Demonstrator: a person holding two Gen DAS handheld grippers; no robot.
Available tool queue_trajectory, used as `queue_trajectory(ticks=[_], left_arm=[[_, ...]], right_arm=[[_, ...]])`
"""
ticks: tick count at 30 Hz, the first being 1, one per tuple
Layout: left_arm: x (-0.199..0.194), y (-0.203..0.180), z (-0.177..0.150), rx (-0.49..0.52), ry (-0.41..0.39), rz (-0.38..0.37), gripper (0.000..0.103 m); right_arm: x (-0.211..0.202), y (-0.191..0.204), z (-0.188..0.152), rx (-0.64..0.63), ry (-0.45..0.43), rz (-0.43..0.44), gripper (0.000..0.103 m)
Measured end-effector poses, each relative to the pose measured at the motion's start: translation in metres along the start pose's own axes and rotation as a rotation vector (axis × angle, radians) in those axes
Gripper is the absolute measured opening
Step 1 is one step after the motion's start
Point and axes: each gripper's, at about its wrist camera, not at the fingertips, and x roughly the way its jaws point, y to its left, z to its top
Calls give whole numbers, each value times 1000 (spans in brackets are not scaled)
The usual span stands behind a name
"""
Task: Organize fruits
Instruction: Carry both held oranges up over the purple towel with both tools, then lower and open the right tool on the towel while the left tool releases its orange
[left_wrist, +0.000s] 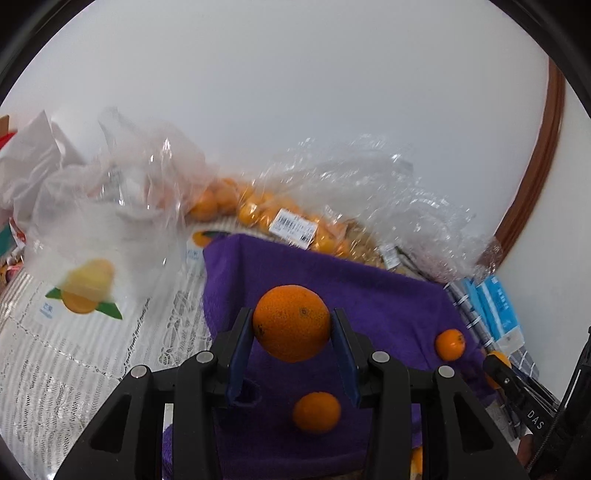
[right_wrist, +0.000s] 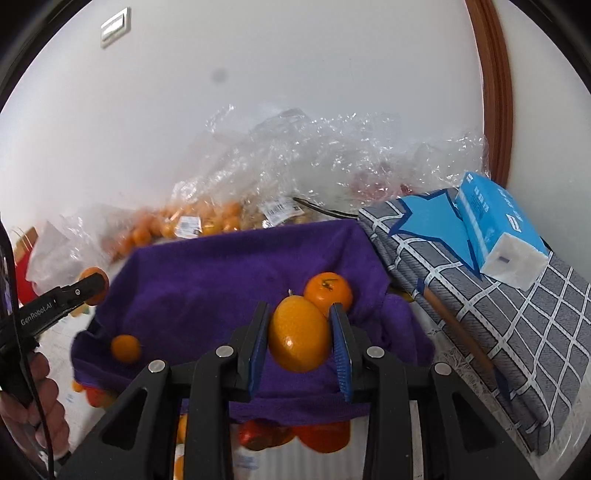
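Oranges, two in hand. Left gripper clamped on a round orange, blue pads pressing both its sides, held above the purple cloth at lower centre of the left wrist view. Right gripper closed on a paler, oval yellow-orange fruit, also squeezed from both sides, lower centre of the right wrist view.

Loose on the cloth: one small orange below the held one, another at right. In the right wrist view a stemmed orange sits just behind the oval fruit (touching or not, cannot tell).

Clear plastic bags of small oranges lie behind the cloth, mid-frame, with a white barcode label. Blue tissue pack rests on a grey checked fabric, right side. A hand grips the other tool's handle at lower left edge.
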Motion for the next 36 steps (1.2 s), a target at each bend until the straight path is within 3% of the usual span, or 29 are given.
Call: queue_trajectory(ticks=[13,18,36], left_arm=[[15,2,-6,-6,59,-14,40],[16,0,-7,12,63,7,40],[27,-7,-15,67,105,43,40]], right_arm=[[28,-2,-16,-12,114,-34,32],[35,-2,-20,14,149,-9,32],[34,4,-21,-11,140,-45,33]])
